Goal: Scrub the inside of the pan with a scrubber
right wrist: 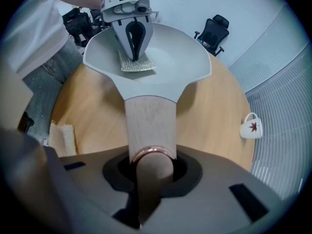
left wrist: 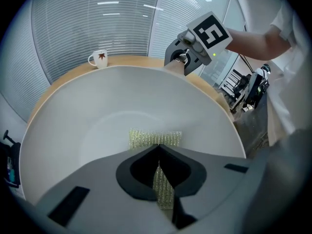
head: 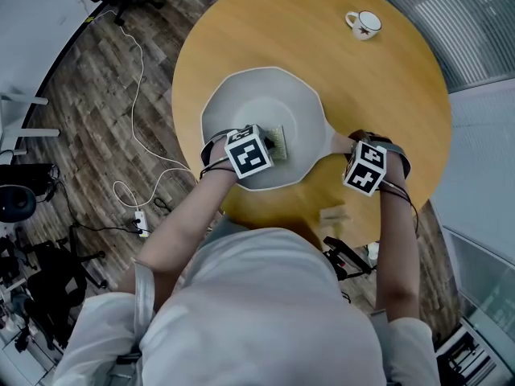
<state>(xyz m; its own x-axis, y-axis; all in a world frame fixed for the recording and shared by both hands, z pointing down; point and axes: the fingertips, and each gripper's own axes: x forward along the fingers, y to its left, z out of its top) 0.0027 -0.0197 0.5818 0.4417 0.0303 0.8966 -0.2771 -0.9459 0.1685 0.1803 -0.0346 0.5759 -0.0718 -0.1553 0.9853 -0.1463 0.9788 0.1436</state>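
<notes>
A pale grey pan (head: 257, 107) rests on the round wooden table (head: 386, 87), its wooden handle (head: 338, 143) pointing right. My left gripper (head: 270, 145) reaches down into the pan and is shut on a yellow-green mesh scrubber (head: 278, 140). In the left gripper view the scrubber (left wrist: 155, 137) lies flat on the pan's floor (left wrist: 97, 121), pinched between the closed jaws of the left gripper (left wrist: 158, 149). My right gripper (right wrist: 151, 165) points straight down and is shut on the handle (right wrist: 150, 118) near its copper ring. The right gripper view also shows the left gripper (right wrist: 134, 52) over the scrubber (right wrist: 139, 64).
A white mug (head: 364, 23) with a red leaf stands at the table's far side. A beige cloth (head: 334, 215) lies near the table's front edge. White cables (head: 137, 135) run over the wooden floor at left; an office chair (right wrist: 214, 30) stands beyond the table.
</notes>
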